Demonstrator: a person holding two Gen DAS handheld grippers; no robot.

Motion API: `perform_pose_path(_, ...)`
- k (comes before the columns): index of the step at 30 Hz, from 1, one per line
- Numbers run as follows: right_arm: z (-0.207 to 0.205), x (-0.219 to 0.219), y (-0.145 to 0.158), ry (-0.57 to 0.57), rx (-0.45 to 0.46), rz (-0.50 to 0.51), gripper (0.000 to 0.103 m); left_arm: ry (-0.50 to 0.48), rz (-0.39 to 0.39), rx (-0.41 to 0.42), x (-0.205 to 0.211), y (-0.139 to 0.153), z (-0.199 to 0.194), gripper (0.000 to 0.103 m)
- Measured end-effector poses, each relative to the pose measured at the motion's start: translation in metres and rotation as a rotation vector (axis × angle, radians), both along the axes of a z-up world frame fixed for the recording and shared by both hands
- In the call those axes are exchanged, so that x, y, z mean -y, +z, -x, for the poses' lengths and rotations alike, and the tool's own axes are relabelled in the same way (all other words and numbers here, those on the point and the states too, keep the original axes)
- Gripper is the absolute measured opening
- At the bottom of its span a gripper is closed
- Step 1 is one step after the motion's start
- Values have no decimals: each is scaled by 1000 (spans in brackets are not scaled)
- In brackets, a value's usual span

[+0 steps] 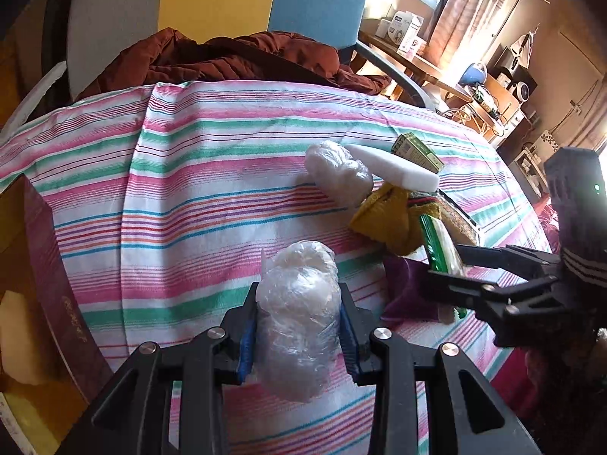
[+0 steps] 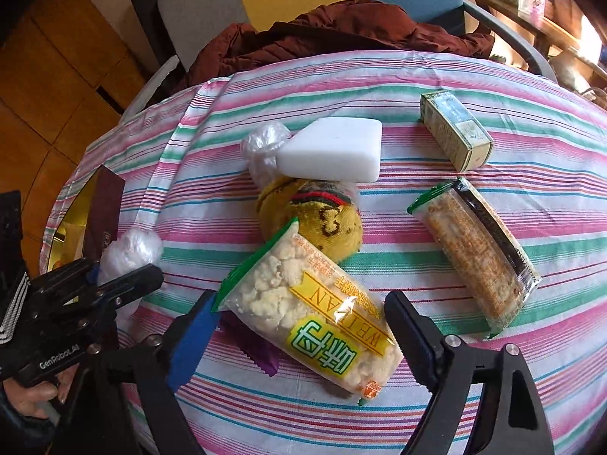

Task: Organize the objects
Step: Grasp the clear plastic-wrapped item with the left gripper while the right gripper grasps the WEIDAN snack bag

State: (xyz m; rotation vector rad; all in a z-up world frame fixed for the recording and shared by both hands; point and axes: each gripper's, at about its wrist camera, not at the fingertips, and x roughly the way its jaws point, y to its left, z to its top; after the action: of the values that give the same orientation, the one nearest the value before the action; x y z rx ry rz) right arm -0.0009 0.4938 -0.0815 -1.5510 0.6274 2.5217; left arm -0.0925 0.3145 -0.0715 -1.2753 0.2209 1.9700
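Note:
My left gripper (image 1: pixel 298 295) is shut on a clear plastic-wrapped white bundle (image 1: pixel 299 326), held just above the striped tablecloth (image 1: pixel 189 189). In the right wrist view that gripper (image 2: pixel 125 269) and its bundle (image 2: pixel 131 248) sit at the left edge. My right gripper (image 2: pixel 299 299) stands open, its fingers on either side of a green-edged snack bag (image 2: pixel 315 318) that lies on a purple packet (image 2: pixel 258 350). The left wrist view shows the right gripper (image 1: pixel 447 263) at the same bag (image 1: pixel 440 242).
A white block (image 2: pixel 334 149) rests on a second plastic bundle (image 2: pixel 263 144) and a yellow knitted item (image 2: pixel 322 220). A green box (image 2: pixel 455 134) and a cracker packet (image 2: pixel 474 250) lie to the right. A maroon box (image 1: pixel 49 265) stands at the left edge. A brown jacket (image 1: pixel 235 57) lies on the chairs behind.

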Motion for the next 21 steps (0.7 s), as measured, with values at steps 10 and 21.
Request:
perform_pose_path(10,3,14,-16,33,71,6,93,-22,-36,-29,35,27,-39,36)
perform_pose_path(21,-17,37,-1,3,39,3,44,-41,-71,-47,72,44,-69,36)
